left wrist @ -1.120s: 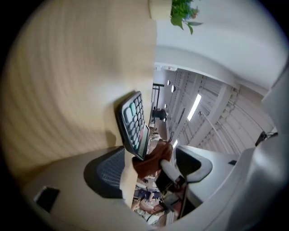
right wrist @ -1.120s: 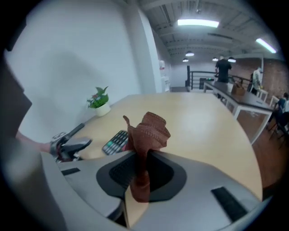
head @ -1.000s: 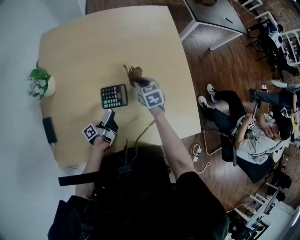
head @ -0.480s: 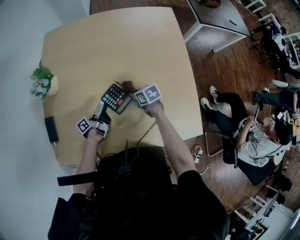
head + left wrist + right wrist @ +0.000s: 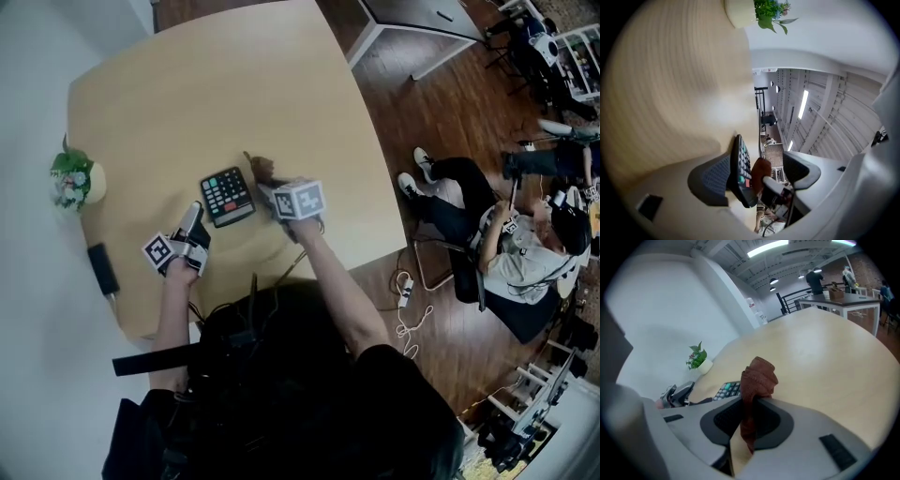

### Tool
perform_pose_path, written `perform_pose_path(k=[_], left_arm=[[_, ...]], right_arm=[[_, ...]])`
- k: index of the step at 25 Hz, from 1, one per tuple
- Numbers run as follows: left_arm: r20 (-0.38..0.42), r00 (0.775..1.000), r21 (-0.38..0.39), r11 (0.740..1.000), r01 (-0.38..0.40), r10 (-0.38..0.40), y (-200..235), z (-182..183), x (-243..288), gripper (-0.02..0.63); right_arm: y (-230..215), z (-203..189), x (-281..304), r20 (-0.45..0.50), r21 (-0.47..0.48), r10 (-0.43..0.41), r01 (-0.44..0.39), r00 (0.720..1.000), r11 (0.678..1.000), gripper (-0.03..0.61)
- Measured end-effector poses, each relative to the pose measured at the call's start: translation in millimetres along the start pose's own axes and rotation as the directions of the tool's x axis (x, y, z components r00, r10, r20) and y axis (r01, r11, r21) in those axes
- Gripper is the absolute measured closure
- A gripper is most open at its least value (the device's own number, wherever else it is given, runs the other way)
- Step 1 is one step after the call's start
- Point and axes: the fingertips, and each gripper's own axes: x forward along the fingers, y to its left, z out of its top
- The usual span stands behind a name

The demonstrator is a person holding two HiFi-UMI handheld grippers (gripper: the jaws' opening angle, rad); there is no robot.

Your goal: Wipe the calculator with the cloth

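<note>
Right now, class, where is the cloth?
In the head view, the cloth is pinched in the right claw, beside the calculator's upper right corner.

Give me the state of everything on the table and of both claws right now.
calculator: lying flat, keys up, on the table; not gripped.
cloth: bunched, pinched in the right claw, beside the calculator's right edge; contact unclear.
left claw: open, jaws wide, calculator's near end in line with the gap.
right claw: shut on the cloth.
potted plant: upright near the table's left edge.
</note>
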Motion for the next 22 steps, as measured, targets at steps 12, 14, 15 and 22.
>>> perform_pose_path(k=[12, 14, 15, 22], left_arm=[[-0.007, 1.0, 0.011, 1.0, 0.012, -0.012, 1.3, -20.8, 6.1, 0.308], [-0.003, 1.0, 0.02, 1.0, -0.002, 0.002, 2.5, -19.7, 6.7, 0.311], [0.002, 1.0, 0.02, 1.0, -0.006, 0.006, 1.9, -19.7, 6.7, 0.313], [0.027, 1.0, 0.006, 1.0, 0.003, -0.004, -1.1, -17.5, 6.9, 0.313]], right_arm=[[6.1, 48.9, 67.5, -0.052, 0.049, 0.115, -0.112, 0.992, 0.992, 0.517], [6.6, 36.5, 52.4, -0.026, 0.127, 0.121, -0.116, 0.992, 0.985, 0.517], [8.8, 27.6, 43.7, -0.018, 0.161, 0.129, -0.125, 0.991, 0.979, 0.517], [29.6, -44.1, -25.0, 0.04, 0.43, 0.218, -0.214, 0.975, 0.877, 0.517]])
